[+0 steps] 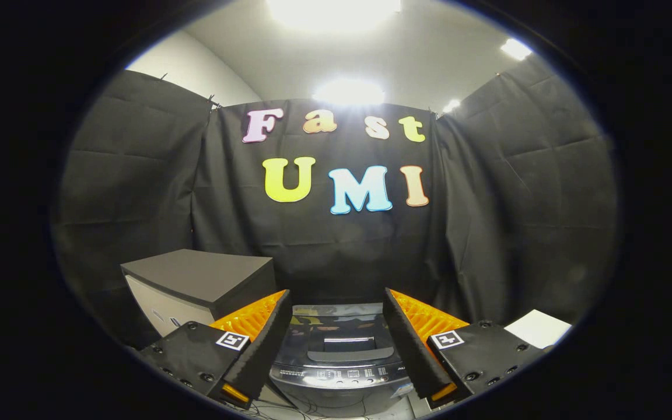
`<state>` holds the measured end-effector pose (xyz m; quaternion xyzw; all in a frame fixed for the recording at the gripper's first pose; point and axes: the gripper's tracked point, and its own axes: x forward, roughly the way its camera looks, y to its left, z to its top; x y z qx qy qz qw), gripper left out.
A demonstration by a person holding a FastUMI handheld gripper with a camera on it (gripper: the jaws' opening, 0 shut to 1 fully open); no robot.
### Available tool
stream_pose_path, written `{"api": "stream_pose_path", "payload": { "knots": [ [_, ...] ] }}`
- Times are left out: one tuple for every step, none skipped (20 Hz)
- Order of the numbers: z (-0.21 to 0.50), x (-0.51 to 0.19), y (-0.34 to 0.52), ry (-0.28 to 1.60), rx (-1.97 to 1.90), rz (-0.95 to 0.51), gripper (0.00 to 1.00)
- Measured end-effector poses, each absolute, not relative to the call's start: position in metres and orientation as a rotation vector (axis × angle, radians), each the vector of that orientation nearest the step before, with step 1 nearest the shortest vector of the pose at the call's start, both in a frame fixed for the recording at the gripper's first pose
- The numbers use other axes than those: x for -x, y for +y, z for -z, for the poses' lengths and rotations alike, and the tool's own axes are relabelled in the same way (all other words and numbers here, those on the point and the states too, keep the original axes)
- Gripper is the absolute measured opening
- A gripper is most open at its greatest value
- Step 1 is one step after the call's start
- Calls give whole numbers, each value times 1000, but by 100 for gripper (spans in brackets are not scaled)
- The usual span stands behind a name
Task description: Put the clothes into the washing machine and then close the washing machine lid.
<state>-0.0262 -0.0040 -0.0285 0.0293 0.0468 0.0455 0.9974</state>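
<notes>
A dark grey top-loading washing machine (pixel 339 359) stands just ahead of my fingers, seen in the gap between them. Its glossy lid lies flat on top, with a control panel along the near edge. My gripper (pixel 336 303) is open, its two fingers spread wide on either side of the machine, with nothing held between them. No clothes can be made out in this view.
A box-like cabinet with a dark flat top (pixel 199 280) stands to the left of the machine. A white flat surface (pixel 537 328) sits to the right, beyond the right finger. Black cloth walls close the booth behind and on both sides.
</notes>
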Motion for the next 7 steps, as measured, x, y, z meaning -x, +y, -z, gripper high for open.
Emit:
{"api": "stream_pose_path", "payload": {
  "knots": [
    [28, 26, -4, 94, -59, -92, 97],
    [28, 26, -2, 93, -59, -94, 97],
    [27, 27, -3, 90, -56, -95, 97],
    [27, 27, -2, 90, -51, -95, 97],
    [28, 27, -2, 90, -51, -98, 97],
    [27, 27, -1, 90, -52, -99, 97],
    [28, 27, 0, 92, -52, -100, 97]
  ]
}}
